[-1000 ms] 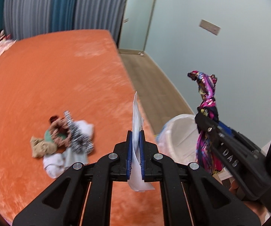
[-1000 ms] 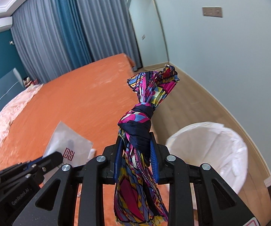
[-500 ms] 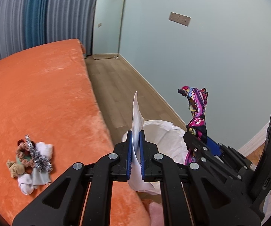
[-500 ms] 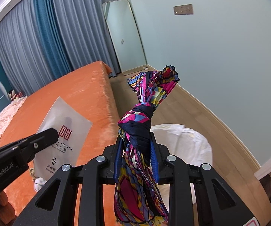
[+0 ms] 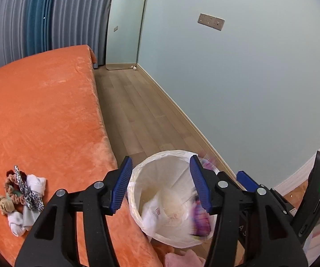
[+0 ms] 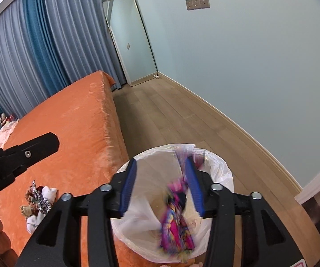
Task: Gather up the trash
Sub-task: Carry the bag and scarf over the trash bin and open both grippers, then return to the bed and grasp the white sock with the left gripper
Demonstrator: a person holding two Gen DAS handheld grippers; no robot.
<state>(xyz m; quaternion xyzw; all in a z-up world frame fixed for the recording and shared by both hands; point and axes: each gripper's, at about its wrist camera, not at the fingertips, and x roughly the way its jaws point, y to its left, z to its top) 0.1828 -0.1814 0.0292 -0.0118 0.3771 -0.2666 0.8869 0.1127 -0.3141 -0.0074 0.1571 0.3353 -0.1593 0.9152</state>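
Scarf (image 6: 176,227), blurred, sits below the right tool (image 6: 162,187), inside the lined bin (image 6: 224,173). Both tools spread wide, empty; left tool (image 5: 161,184) above white bag (image 5: 153,217) in bin.

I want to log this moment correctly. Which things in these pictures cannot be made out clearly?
- Multicoloured knotted cloth: motion-blurred in both views.
- White-lined round bin: its bottom is hidden under trash; the right claw covers part.
- Pile of socks and scrunchies: too small to count.
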